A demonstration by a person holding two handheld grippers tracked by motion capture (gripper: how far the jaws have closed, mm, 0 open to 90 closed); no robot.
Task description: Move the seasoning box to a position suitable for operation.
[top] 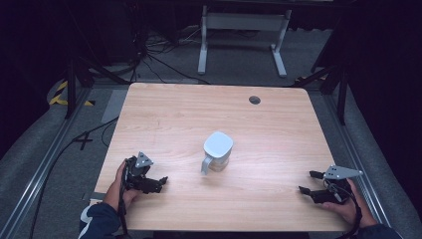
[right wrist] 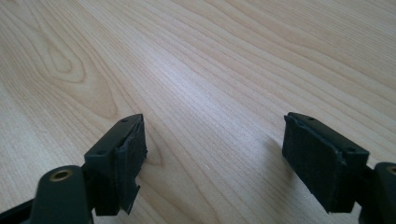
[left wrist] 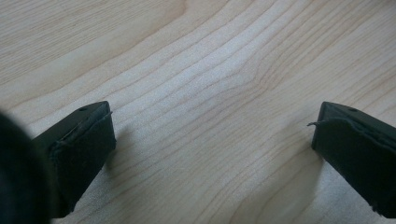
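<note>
— Left gripper [top: 158, 182]?
— Near the table's [top: 174, 109] front left corner, jaws spread wide, nothing between them.
— Right gripper [top: 307, 181]?
— Near the front right corner, likewise wide open and empty.
— Jug [top: 217, 151]?
— Mid-table, between both grippers, well apart from each.

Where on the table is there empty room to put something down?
Nearly everywhere. The wooden table is bare across the far half, from the white jug back to the small round hole. There is also free wood on either side of the jug, between it and the left tongs and the right tongs. The only busy spot is the jug in the middle.
</note>
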